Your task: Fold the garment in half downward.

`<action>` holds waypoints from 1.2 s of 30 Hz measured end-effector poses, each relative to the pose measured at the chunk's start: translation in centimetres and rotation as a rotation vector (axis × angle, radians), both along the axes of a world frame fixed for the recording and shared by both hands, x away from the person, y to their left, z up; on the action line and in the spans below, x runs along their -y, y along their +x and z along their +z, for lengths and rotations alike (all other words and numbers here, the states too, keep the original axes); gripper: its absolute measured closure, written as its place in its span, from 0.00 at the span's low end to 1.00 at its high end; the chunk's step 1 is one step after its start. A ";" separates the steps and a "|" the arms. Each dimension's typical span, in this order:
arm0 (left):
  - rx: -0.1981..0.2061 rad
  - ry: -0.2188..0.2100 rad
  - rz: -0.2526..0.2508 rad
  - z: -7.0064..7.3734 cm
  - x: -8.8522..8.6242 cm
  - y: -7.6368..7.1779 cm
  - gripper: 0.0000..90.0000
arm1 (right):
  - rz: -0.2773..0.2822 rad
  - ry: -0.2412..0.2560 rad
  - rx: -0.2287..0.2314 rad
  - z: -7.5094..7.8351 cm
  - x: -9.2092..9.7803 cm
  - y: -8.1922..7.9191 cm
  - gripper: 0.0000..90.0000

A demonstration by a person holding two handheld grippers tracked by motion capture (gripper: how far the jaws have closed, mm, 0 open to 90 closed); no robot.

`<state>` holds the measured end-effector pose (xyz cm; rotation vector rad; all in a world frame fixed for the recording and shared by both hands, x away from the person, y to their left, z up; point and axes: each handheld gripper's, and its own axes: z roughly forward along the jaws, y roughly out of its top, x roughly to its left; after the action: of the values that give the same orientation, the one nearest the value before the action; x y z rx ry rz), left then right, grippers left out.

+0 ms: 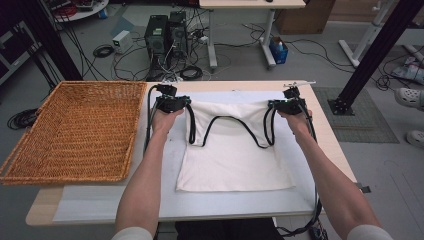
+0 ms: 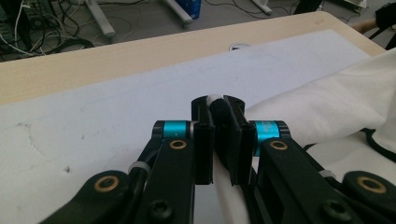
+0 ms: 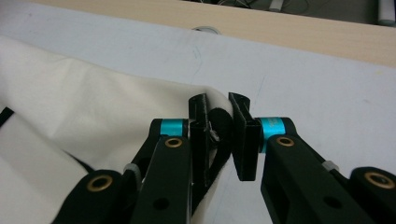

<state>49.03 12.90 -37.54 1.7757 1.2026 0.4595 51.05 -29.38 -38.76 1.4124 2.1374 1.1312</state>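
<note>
A white tank top [image 1: 235, 160] with black-trimmed neck and armholes lies flat on a white mat [image 1: 90, 202], hem toward the person. My left gripper [image 1: 172, 102] is at the garment's far left corner. In the left gripper view it [image 2: 218, 105] is shut on the left shoulder strap, with white cloth [image 2: 336, 98] running off to the right. My right gripper [image 1: 287, 104] is at the far right corner. Seen in the right gripper view, its jaws [image 3: 219, 105] pinch the black-edged right strap, and the cloth [image 3: 93, 107] spreads to the left.
A large wicker basket [image 1: 75, 130] sits on the table's left part, close beside the left forearm. The wooden table edge [image 1: 235, 85] runs just beyond both grippers. Computer towers [image 1: 165, 32], cables and desk legs stand on the floor behind.
</note>
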 end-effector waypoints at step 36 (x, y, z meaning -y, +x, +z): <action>0.076 -0.014 -0.154 -5.1 -0.6 -18.8 0.92 | 0.089 0.001 0.066 -4.7 3.0 -19.8 0.90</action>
<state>30.20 13.46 -42.61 1.8071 1.0058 0.4230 31.20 -32.33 -43.46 1.2734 2.1721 1.1945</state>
